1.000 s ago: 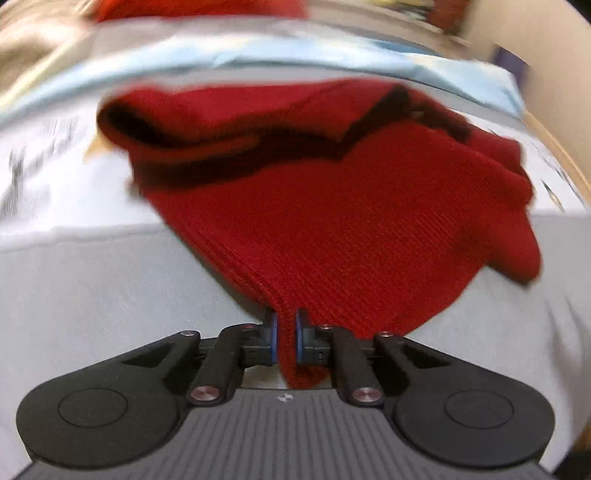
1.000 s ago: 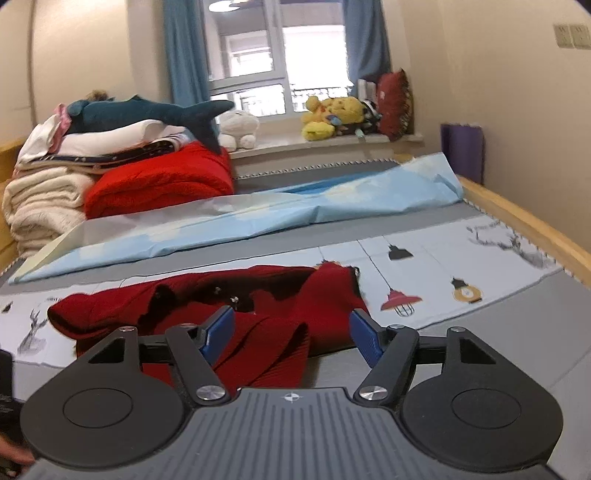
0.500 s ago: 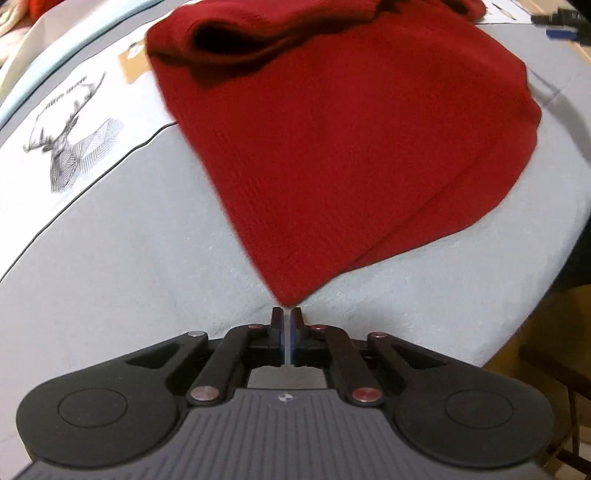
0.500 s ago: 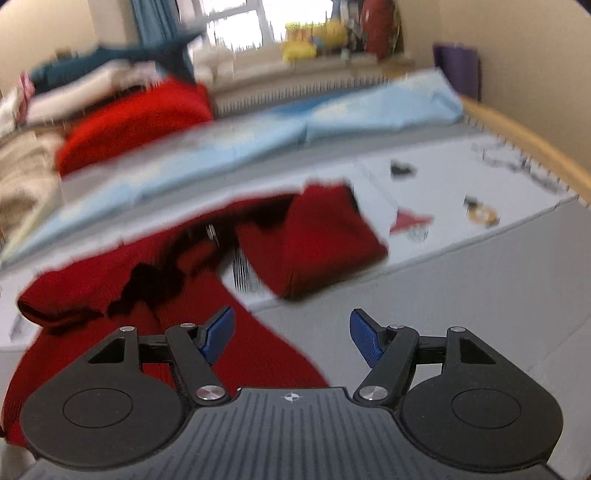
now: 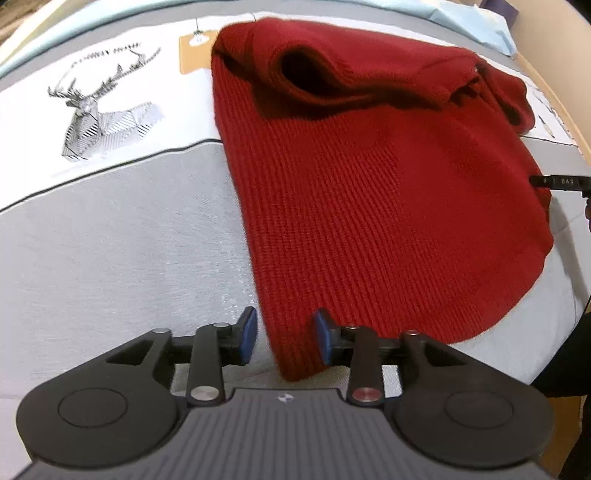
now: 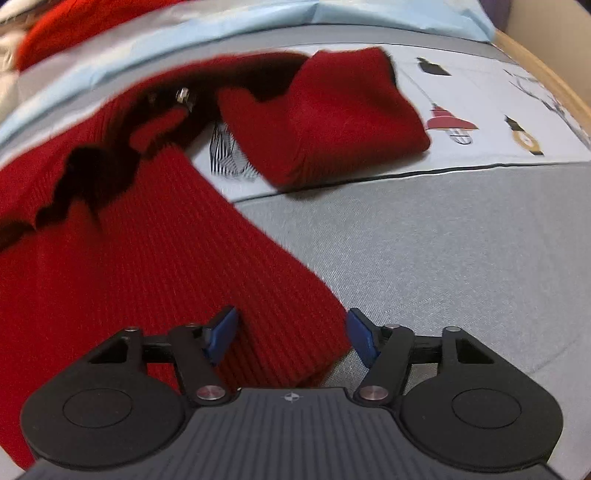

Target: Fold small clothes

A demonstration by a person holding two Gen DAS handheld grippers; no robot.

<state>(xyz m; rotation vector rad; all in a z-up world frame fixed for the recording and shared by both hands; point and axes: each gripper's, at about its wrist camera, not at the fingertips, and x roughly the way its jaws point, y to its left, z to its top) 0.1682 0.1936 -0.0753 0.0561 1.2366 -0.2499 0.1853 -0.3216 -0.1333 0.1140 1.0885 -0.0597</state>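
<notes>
- The left gripper (image 5: 283,340), black with blue pads, points steeply down at the bed; its jaws have just been opening and now stand partly apart; the near left corner of the dark red ribbed knit sweater (image 5: 369,192) lies between the pads, and neither pad presses on it
- The right gripper (image 6: 291,338), of the same make, stands wider, though its jaws have just been closing a little; the near right corner of the sweater (image 6: 155,266) lies on the bed between its pads, with a clear gap on each side, so it holds nothing
- The sweater lies spread on the grey woven bedcover (image 5: 122,243), hem towards both grippers; its body is flat and smooth in the left wrist view; farther up, the upper part is bunched into folds with dark hollows
- In the right wrist view one sleeve (image 6: 325,118) lies doubled over to the right, resting on the white printed panel (image 6: 491,92) of the cover, with lamp motifs just beside it
- In the left wrist view a grey geometric deer print (image 5: 99,110) lies on the same white panel, left of the sweater and apart from it
- Beyond the sweater a pale blue sheet (image 6: 229,26) runs across the bed; a wooden bed edge (image 6: 546,77) curves along the far right
</notes>
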